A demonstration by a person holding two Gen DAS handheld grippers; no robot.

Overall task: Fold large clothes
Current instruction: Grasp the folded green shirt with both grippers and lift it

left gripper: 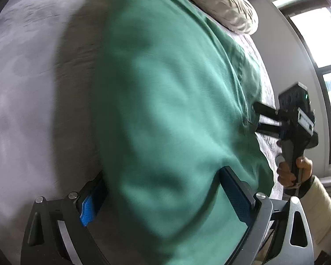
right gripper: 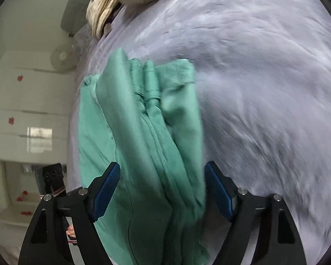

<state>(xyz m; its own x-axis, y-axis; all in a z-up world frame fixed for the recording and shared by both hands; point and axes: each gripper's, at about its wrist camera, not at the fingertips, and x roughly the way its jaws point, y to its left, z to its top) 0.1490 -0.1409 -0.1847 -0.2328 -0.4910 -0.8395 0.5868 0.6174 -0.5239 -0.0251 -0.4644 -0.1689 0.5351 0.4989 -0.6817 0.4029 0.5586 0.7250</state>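
Note:
A large green garment [left gripper: 165, 110] lies spread on the grey bed sheet [left gripper: 33, 88]. My left gripper [left gripper: 163, 185] stands wide open with the garment's near edge bulging between its blue-padded fingers [left gripper: 238, 192]. In the left wrist view my right gripper [left gripper: 257, 118] is at the garment's right edge, fingers apart around the cloth. In the right wrist view the right gripper [right gripper: 161, 187] is open, with bunched folds of the green garment [right gripper: 147, 121] between its blue pads [right gripper: 107, 190], which do not press on it.
A cream quilted pillow [left gripper: 222, 2] lies at the head of the bed, also in the right wrist view [right gripper: 112, 6]. A window [left gripper: 320, 33] is on the right. White cabinets [right gripper: 28, 110] stand beside the bed. Grey sheet [right gripper: 264, 88] spreads to the right.

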